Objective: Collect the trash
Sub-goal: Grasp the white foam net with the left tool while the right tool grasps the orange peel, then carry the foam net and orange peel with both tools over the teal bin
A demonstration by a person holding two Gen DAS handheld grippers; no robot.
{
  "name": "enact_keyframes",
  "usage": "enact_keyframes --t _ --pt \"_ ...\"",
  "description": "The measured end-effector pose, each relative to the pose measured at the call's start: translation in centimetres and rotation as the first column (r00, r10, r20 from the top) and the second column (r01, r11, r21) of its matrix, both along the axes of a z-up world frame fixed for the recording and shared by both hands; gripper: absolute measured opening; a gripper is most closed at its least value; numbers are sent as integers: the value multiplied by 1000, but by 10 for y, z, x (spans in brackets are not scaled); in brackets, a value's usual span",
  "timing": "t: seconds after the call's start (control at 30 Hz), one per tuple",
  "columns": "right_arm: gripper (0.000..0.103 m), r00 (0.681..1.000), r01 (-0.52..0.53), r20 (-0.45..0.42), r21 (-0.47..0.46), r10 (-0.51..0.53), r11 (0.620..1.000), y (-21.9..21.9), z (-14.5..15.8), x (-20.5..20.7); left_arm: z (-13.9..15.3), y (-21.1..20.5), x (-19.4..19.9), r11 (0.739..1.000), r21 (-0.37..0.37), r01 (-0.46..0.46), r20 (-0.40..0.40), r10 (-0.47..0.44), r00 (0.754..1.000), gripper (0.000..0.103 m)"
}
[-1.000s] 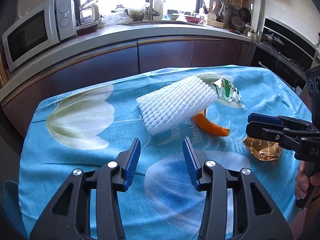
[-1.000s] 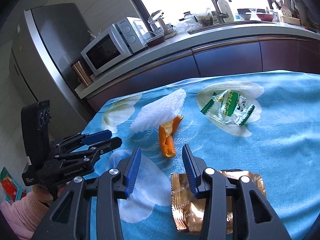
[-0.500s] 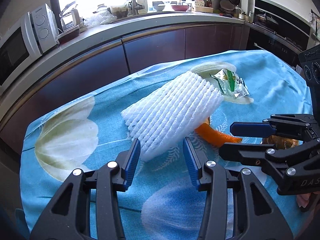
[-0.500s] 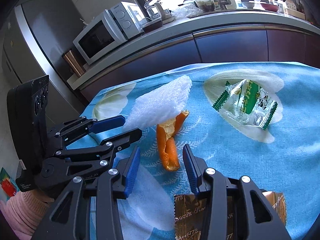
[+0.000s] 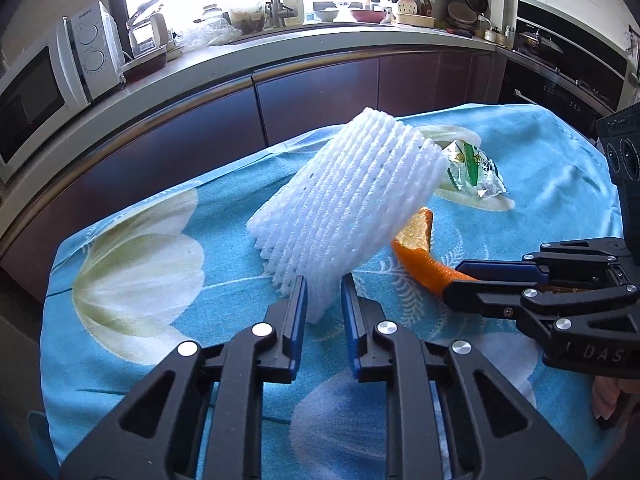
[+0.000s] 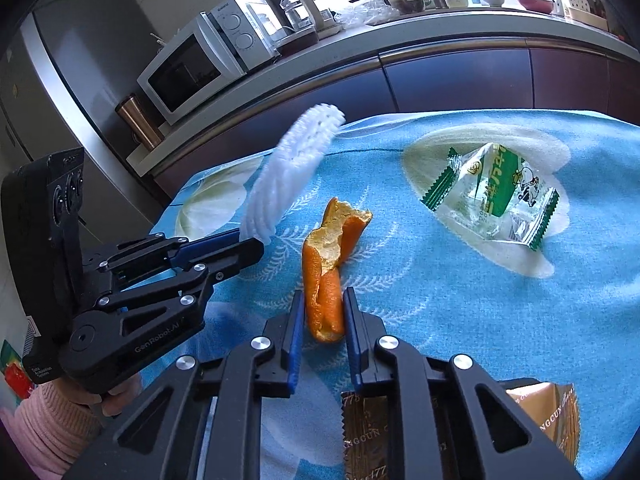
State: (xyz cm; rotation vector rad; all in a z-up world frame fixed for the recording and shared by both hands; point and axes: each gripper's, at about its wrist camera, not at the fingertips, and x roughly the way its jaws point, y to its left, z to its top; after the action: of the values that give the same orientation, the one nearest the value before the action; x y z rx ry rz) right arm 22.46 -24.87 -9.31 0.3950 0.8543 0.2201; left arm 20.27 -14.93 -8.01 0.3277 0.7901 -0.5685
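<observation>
Foam net now lifted, orange peel clamped.

1. One white foam fruit net, lifted off the tablecloth at an angle.
2. One orange peel, lying near the middle of the tablecloth.
3. One clear green-printed snack wrapper, toward the far right corner.
4. One gold foil wrapper, at the near edge.
5. Four pieces of trash in all.
6. One blue floral tablecloth carrying them.
7. Two handheld grippers: the left gripper and the right gripper.
8. One microwave on the counter behind.
9. One copper cup beside it.
</observation>
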Motion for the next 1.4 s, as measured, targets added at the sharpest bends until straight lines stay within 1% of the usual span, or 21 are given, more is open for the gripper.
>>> enact_keyframes --t 0.17,0.37,0.63,0.87,1.2,1.4 --pt "16 1000 -1 25 -8 1 1000 4 4 -5 6 10 -9 1000 -20 -8 7 8 1000 12" --pt "16 999 -15 48 -6 15 1000 12 8 -10 15 27 -28 999 -45 -8 20 9 1000 12" --pt "16 994 -53 92 22 51 998 24 20 -27 26 60 -49 995 -92 -36 8 37 999 12" --pt "16 988 -100 125 37 94 994 43 30 -40 31 90 -69 990 -124 -74 -1 75 997 12" --pt "16 971 -191 153 49 182 980 82 37 -47 35 141 -96 973 -173 -150 -30 147 989 12" --pt "16 961 -238 161 54 226 970 101 39 -50 36 166 -108 964 -190 -189 -35 185 982 12"
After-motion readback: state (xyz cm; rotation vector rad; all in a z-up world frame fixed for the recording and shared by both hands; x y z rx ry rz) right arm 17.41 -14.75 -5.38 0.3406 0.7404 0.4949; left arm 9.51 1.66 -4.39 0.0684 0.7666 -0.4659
